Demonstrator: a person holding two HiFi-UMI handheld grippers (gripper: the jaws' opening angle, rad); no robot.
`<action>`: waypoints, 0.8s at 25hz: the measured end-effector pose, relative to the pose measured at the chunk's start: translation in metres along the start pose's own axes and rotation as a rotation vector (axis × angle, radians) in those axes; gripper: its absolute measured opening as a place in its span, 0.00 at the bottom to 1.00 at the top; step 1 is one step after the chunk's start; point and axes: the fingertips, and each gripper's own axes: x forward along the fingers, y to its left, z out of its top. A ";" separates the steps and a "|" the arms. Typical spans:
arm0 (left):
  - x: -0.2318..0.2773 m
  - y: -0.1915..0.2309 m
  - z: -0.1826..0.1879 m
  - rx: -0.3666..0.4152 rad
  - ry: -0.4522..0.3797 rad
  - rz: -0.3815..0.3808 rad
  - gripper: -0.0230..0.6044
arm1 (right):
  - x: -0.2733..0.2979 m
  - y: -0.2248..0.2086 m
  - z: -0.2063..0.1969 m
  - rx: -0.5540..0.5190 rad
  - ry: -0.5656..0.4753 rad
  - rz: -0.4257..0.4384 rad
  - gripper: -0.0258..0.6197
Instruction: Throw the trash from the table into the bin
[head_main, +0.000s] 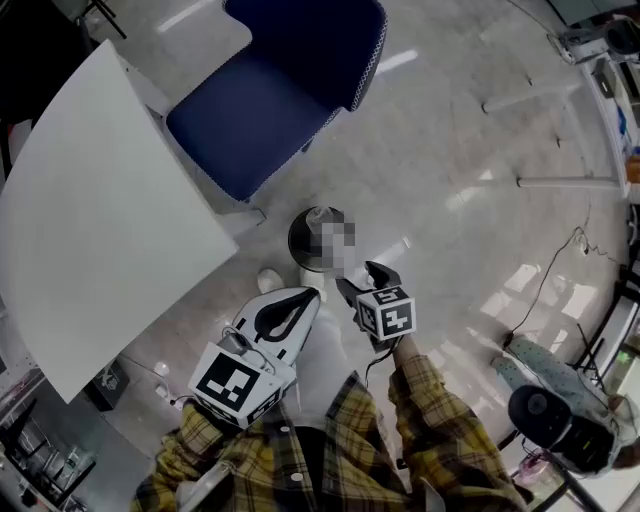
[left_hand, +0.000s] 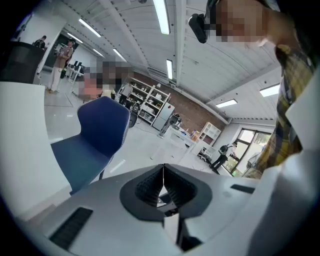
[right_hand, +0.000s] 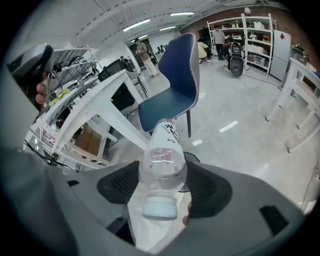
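A clear plastic bottle (right_hand: 162, 162) with a white cap sits between the jaws of my right gripper (right_hand: 164, 186), cap end toward the camera. That gripper is shut on it. In the head view the right gripper (head_main: 360, 277) hovers just in front of the round black bin (head_main: 300, 245) on the floor; a blur patch hides the bottle there. The bin's dark rim (right_hand: 192, 156) shows behind the bottle. My left gripper (head_main: 310, 297) is beside it, its jaws (left_hand: 163, 182) shut with nothing between them. The white table (head_main: 100, 200) lies to the left with a bare top.
A blue chair (head_main: 270, 100) stands behind the bin, close to the table's corner. White table legs (head_main: 545, 100) and a loose cable (head_main: 555, 270) lie on the glossy floor to the right. A dark device (head_main: 545, 410) sits at lower right.
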 end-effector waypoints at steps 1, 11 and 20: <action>0.008 0.003 -0.010 -0.004 0.005 -0.003 0.05 | 0.012 -0.007 -0.007 0.004 0.014 0.002 0.49; 0.066 0.060 -0.128 -0.030 0.071 -0.010 0.05 | 0.151 -0.061 -0.083 0.074 0.128 -0.012 0.49; 0.106 0.123 -0.194 -0.027 0.106 0.002 0.05 | 0.274 -0.104 -0.134 0.088 0.247 -0.015 0.49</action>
